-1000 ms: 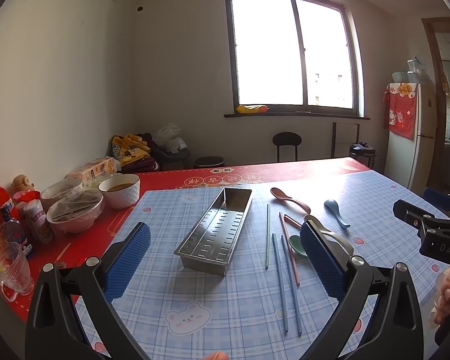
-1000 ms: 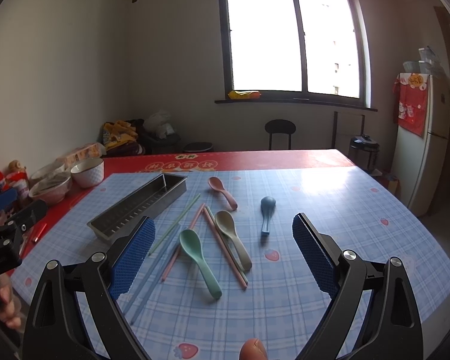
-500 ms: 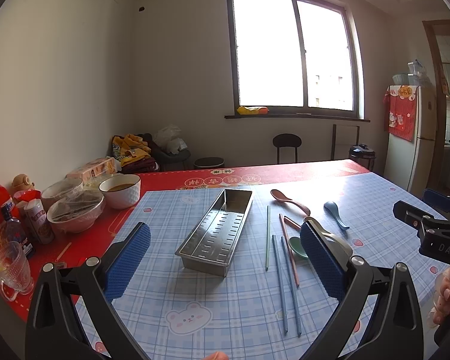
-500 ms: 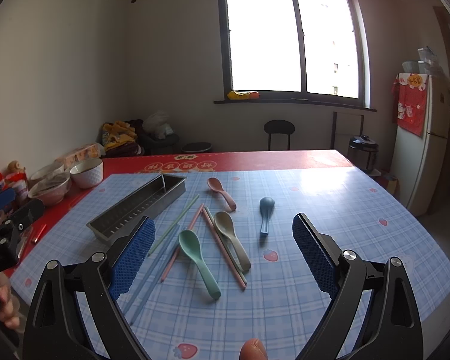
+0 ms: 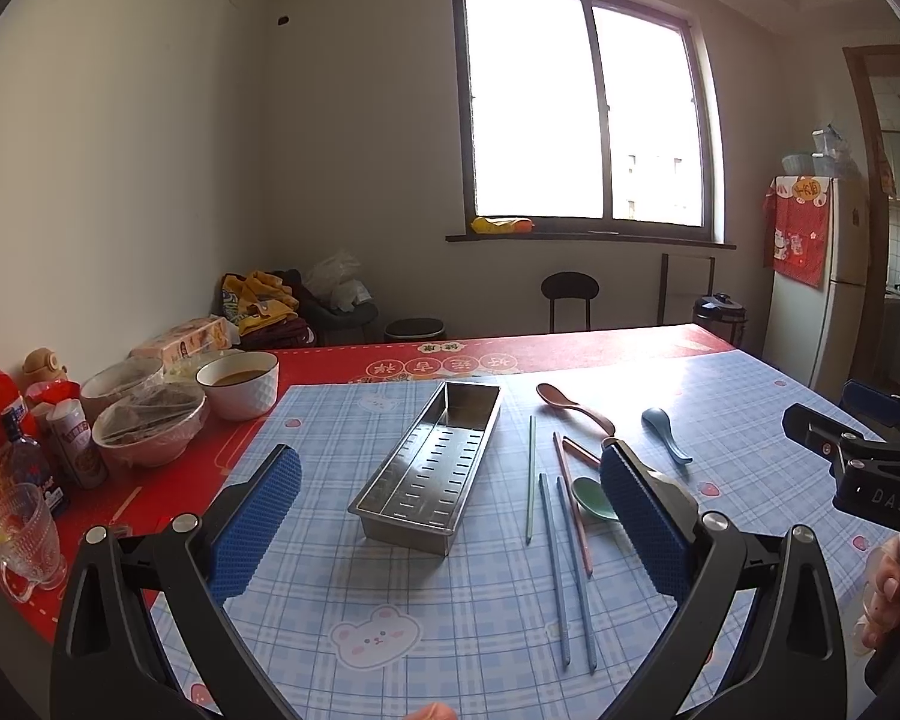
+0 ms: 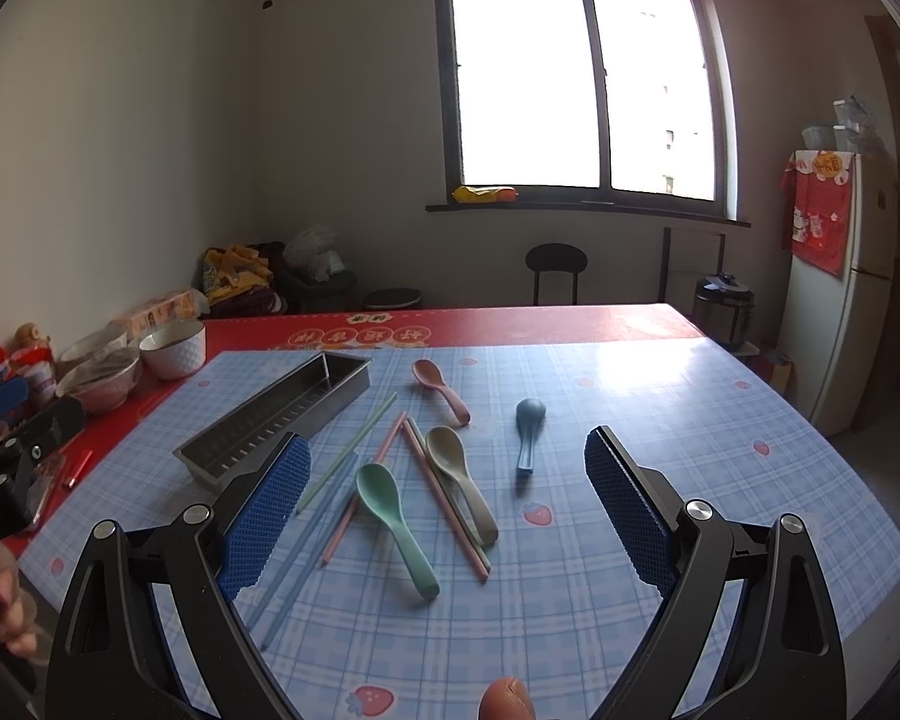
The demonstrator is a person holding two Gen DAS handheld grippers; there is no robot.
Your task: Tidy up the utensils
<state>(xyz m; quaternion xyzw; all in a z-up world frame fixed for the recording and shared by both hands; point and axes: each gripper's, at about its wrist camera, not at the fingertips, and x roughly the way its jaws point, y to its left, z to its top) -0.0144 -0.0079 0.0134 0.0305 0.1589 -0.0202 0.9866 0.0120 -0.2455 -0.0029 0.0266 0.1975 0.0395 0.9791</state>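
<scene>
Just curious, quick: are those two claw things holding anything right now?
Left gripper: open, holding nothing.
Right gripper: open, holding nothing.

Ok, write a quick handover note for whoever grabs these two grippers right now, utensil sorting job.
Left gripper: open, empty, above the table in front of the metal tray.
Right gripper: open, empty, above the spoons.
Tray holds nothing.
On the tablecloth, right of the tray: green spoon, beige spoon, pink spoon, blue spoon, and loose chopsticks in green, blue and pink.
Done: nothing yet.
Left: move every spoon and chopstick into the tray.
</scene>
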